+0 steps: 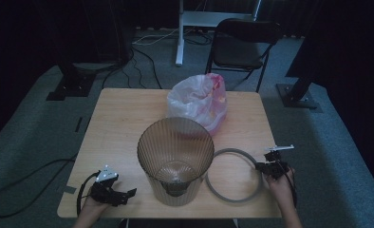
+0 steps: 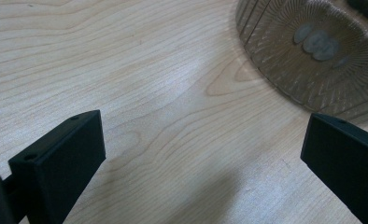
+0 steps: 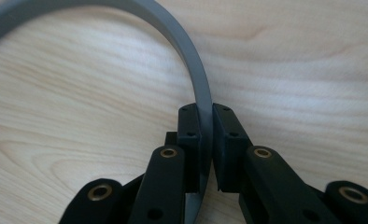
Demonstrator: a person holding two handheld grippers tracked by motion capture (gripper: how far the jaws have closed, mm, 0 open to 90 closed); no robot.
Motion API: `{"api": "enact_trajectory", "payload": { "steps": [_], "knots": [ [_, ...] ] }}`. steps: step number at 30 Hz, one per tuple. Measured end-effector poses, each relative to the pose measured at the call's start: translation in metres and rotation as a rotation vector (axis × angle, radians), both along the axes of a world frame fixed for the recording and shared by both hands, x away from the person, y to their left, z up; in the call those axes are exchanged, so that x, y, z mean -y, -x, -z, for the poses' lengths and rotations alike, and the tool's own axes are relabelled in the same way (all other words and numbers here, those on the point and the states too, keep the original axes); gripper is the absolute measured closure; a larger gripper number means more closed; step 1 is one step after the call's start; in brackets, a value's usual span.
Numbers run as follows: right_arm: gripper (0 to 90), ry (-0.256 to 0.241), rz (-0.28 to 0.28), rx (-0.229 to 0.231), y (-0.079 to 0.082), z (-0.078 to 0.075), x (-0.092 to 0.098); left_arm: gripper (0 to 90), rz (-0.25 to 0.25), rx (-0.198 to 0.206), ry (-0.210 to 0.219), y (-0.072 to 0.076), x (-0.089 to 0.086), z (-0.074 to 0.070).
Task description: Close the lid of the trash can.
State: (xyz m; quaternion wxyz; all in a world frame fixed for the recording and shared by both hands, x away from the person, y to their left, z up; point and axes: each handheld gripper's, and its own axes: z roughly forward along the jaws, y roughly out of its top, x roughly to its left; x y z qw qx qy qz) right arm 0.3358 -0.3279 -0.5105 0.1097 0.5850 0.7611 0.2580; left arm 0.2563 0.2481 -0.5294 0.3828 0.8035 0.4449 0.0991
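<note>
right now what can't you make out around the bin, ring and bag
- Bag contents: high view, the crumpled plastic shows pink and yellow patches, too dim and small to name.
- Bag's near side: high view, hidden behind the bin.
- Ring far side: right gripper view, cut off by the top and left edges; the right tool covers the clamped stretch.
- Bin rim: left gripper view, cut off at the top right.

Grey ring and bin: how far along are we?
Done: the right gripper has clamped the grey ring, which lies on the table beside the ribbed bin. In hand: just that grip. Left: the bin looks unlined, the filled bag sits behind it, and the left gripper is open, holding nothing.
</note>
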Motion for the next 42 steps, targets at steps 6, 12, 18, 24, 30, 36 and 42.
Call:
{"api": "enact_trajectory", "payload": {
  "steps": [6, 12, 18, 24, 30, 36, 42],
  "knots": [
    [83.8, -0.116, 0.014, 0.049, 0.000, -0.022, 0.011, 0.0, -0.002, 0.003, 0.000, 0.000, 0.001, 0.000],
    [83.9, -0.130, 0.049, 0.130, 0.005, -0.043, 0.021, 0.0, -0.002, 0.002, 0.000, 0.000, 0.001, 0.000],
    [83.8, -0.162, 0.083, 0.193, 0.010, -0.063, 0.032, 0.0, -0.001, 0.002, -0.002, 0.000, 0.001, 0.000],
    [83.9, -0.193, 0.130, 0.297, 0.014, -0.095, 0.048, 0.0, -0.002, -0.004, -0.002, 0.000, 0.000, 0.000],
    [83.9, -0.186, 0.159, 0.399, 0.012, -0.138, 0.056, 0.0, -0.003, -0.001, -0.002, 0.000, 0.001, 0.000],
    [83.8, -0.229, 0.168, 0.446, -0.003, -0.171, 0.057, 0.0, -0.002, -0.002, -0.006, 0.000, 0.001, 0.000],
    [83.8, -0.321, 0.153, 0.506, -0.012, -0.201, 0.053, 0.0, -0.004, -0.004, -0.002, -0.001, 0.000, 0.001]
  ]
}}
